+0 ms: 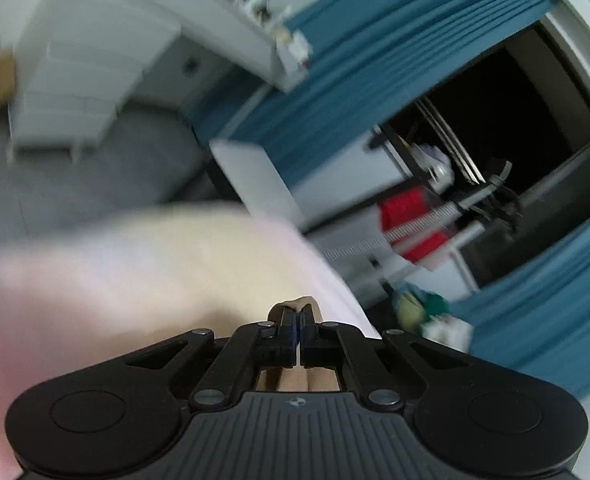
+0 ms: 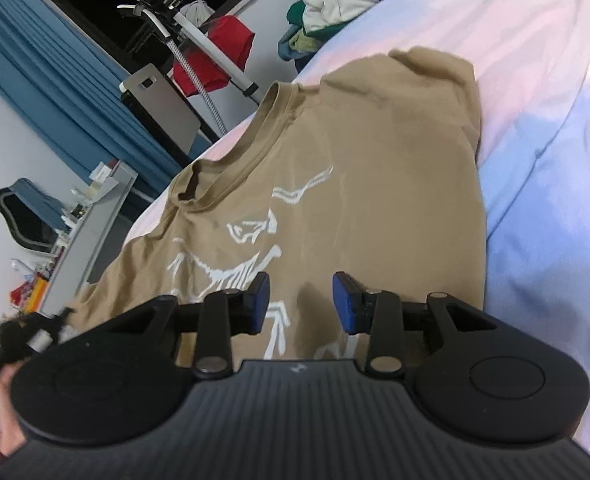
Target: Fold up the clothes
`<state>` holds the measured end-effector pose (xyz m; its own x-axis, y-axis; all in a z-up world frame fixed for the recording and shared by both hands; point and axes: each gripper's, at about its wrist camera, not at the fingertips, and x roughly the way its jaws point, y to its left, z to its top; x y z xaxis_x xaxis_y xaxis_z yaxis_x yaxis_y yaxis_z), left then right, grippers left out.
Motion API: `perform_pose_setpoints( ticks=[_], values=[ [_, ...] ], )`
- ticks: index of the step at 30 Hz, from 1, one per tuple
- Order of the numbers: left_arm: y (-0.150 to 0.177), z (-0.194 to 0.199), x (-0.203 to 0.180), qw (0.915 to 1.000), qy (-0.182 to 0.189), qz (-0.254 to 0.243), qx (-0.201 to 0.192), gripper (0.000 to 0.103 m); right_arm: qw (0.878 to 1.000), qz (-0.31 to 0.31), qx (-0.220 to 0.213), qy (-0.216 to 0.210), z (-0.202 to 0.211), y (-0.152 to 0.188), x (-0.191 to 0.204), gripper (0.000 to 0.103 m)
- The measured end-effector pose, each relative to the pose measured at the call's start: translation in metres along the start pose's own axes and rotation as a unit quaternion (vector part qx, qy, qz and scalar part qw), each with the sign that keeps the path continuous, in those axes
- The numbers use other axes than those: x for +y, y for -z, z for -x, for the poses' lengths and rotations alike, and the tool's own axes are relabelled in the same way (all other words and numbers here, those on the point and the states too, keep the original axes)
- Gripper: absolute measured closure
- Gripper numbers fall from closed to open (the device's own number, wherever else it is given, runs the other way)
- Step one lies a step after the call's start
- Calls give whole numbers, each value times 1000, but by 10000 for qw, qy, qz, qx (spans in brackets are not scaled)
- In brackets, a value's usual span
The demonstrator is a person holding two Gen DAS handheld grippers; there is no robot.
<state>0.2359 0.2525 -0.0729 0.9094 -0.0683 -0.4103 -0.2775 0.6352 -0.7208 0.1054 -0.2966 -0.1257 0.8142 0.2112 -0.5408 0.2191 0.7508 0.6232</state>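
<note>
A tan T-shirt [image 2: 375, 184] with a white print lies spread on the pastel bed sheet [image 2: 555, 160], collar toward the far left edge of the bed. My right gripper [image 2: 301, 300] is open and empty, hovering just above the shirt's lower front. In the blurred left wrist view, my left gripper [image 1: 299, 322] is shut on a fold of the tan T-shirt [image 1: 295, 305], held above the pale sheet [image 1: 135, 264]. The left gripper also shows in the right wrist view [image 2: 27, 336] at the shirt's left sleeve.
A heap of other clothes [image 2: 327, 4] sits at the far end of the bed. A clothes rack with a red garment [image 2: 215, 56] stands beside the bed, before blue curtains [image 2: 55, 80]. A cluttered desk [image 2: 79, 232] and white drawers [image 1: 79, 80] stand near.
</note>
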Motion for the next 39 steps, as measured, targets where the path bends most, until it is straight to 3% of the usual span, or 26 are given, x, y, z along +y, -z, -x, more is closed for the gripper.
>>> perform_pose_setpoints(
  ticks=[3, 6, 9, 13, 16, 19, 24, 32, 35, 37, 39],
  values=[
    [-32, -21, -26, 9969, -504, -564, -229, 102, 10000, -17, -13, 51, -2, -2, -2, 65],
    [-35, -46, -37, 9902, -903, -1067, -44, 102, 10000, -17, -17, 92, -5, -3, -3, 65],
    [-23, -61, -34, 9926, -675, -990, 169, 100, 9999, 18, -4, 113, -6, -3, -3, 65],
    [-6, -55, -10, 9970, -572, -439, 264, 67, 10000, -4, 3, 81, -4, -4, -4, 65],
    [-4, -33, 16, 9983, -563, -87, 122, 58, 10000, -41, 12, 58, -3, -4, -5, 65],
    [2, -11, 42, 9964, -616, 522, 249, 58, 10000, -73, 21, 45, -2, -3, -3, 65],
    [25, 11, 75, 9838, -540, 1495, 826, 65, 9999, -59, 80, 15, -2, 0, -2, 65],
    [54, 2, 84, 9765, 17, 1903, 1008, 68, 9998, -28, 212, -2, -2, 7, -3, 65],
    [58, -3, 82, 9746, 163, 1961, 1068, 74, 9996, 105, 239, 52, -6, 10, 2, 65],
    [60, -7, 81, 9732, 260, 2000, 1108, 87, 9995, 175, 246, 73, -7, 11, 3, 65],
    [62, -11, 76, 9749, 269, 1898, 1135, 93, 9994, 236, 248, 111, -8, 12, 4, 65]
  ],
)
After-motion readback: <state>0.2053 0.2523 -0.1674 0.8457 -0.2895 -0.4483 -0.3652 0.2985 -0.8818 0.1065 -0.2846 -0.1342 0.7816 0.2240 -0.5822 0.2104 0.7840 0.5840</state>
